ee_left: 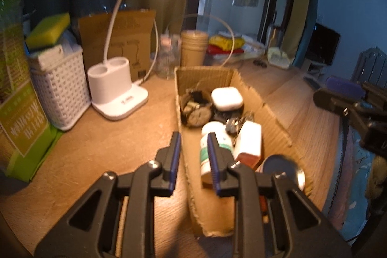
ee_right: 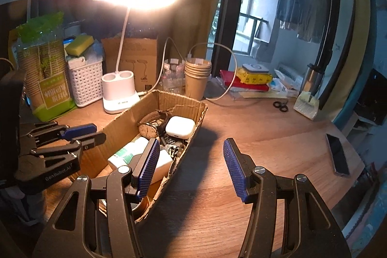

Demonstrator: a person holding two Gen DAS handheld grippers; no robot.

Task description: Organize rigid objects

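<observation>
You are holding both grippers above the cardboard box (ee_left: 244,88) — left gripper (ee_left: 193,158) slightly apart and gripping nothing, right gripper (ee_right: 191,166) wide apart, also empty. The box is sitting at twelve o'clock from the left gripper, collecting the loose items: a watch (ee_left: 197,116), a white case (ee_left: 226,98), two white bottles (ee_left: 212,154) — all lying jumbled.

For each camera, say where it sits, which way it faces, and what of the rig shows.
Left wrist: on the left claw, facing down and forward at the cardboard box; the right claw shows at the right edge.
Right wrist: on the right claw, facing the desk right of the box; the left claw shows at left.
Shared: box, watch, white case, lamp.
</observation>
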